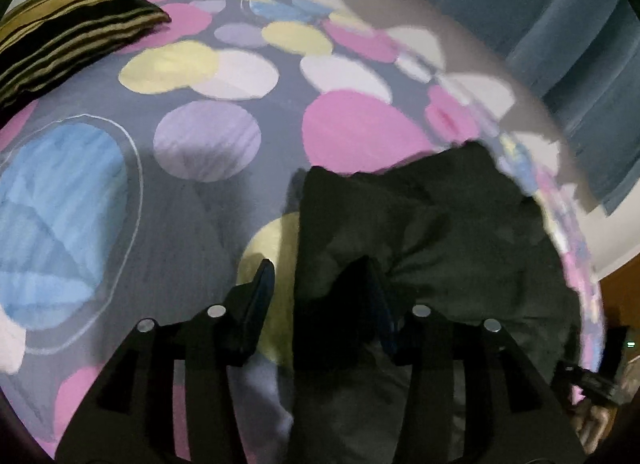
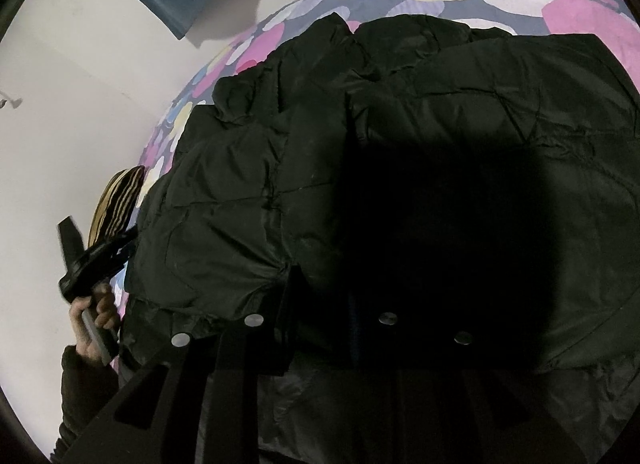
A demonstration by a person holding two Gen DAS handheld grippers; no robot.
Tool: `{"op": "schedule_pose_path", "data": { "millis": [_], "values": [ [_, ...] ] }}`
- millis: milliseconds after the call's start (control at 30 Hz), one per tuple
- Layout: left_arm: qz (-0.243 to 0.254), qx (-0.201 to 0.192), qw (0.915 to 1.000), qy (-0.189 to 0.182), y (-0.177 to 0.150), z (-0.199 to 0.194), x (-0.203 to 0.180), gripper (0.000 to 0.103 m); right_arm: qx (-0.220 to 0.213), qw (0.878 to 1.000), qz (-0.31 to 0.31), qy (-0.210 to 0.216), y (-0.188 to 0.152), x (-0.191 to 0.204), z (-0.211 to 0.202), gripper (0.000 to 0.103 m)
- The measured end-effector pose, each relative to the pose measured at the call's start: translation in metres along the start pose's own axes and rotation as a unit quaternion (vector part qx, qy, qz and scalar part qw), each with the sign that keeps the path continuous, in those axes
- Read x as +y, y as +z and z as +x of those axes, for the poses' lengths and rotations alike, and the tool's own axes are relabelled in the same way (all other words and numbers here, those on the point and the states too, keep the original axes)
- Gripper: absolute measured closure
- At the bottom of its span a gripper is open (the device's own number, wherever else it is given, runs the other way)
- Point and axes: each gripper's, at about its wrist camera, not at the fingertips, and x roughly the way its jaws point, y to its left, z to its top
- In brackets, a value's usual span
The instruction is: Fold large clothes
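A large black padded jacket [image 2: 460, 136] lies on a bed with a grey cover of coloured circles [image 1: 192, 192]. In the left wrist view the jacket [image 1: 440, 224] fills the lower right. My left gripper [image 1: 316, 276] has its jaws apart, one finger over the bedcover and the other against the jacket's edge, with dark fabric between them. It also shows at the left of the right wrist view [image 2: 92, 264], held by a hand. My right gripper [image 2: 320, 304] is low over the jacket; its fingers are lost in dark fabric and shadow.
A black and gold striped cushion [image 1: 68, 36] lies at the bed's far left corner. A white wall [image 2: 80, 104] and blue curtain [image 1: 560, 44] stand beyond the bed's edge.
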Motion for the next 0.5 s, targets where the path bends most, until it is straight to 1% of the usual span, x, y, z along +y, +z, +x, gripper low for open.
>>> {"op": "schedule_pose_path", "data": {
  "millis": [33, 133, 167, 233, 267, 300, 333, 367, 400, 500],
  "values": [
    [0.005, 0.009, 0.9999, 0.006, 0.000, 0.007, -0.001, 0.058, 0.000, 1.000, 0.000, 0.001, 0.000, 0.000, 0.000, 0.083],
    [0.053, -0.002, 0.9979, 0.038, -0.003, 0.015, -0.012, 0.058, -0.001, 1.000, 0.004, 0.005, 0.000, -0.002, 0.001, 0.082],
    [0.059, -0.004, 0.9973, 0.042, -0.003, 0.013, -0.014, 0.058, -0.001, 1.000, 0.005, 0.007, 0.000, -0.002, 0.001, 0.082],
    [0.060, -0.011, 0.9975, 0.036, -0.003, 0.006, -0.014, 0.058, -0.003, 1.000, 0.011, 0.018, 0.000, -0.003, -0.002, 0.079],
    [0.053, -0.014, 0.9982, 0.025, -0.005, -0.001, -0.011, 0.057, -0.004, 1.000, 0.012, 0.022, 0.000, -0.003, -0.004, 0.078],
    [0.047, -0.014, 0.9987, 0.015, -0.007, -0.005, -0.008, 0.056, -0.005, 1.000, 0.013, 0.026, -0.001, -0.003, -0.007, 0.074],
    [0.039, -0.012, 0.9992, 0.003, -0.012, -0.013, -0.004, 0.053, -0.006, 0.999, 0.015, 0.032, -0.003, -0.004, -0.011, 0.071],
    [0.033, -0.013, 0.9993, -0.005, -0.016, -0.019, 0.000, 0.050, -0.008, 0.999, 0.018, 0.039, -0.006, -0.005, -0.016, 0.063],
    [0.029, -0.013, 0.9994, -0.012, -0.022, -0.026, 0.004, 0.048, -0.013, 0.999, 0.020, 0.044, -0.009, -0.006, -0.023, 0.056],
    [0.018, -0.012, 0.9994, -0.029, -0.045, -0.048, 0.016, 0.044, -0.027, 0.999, 0.010, 0.042, -0.022, -0.009, -0.048, 0.046]
  ]
}}
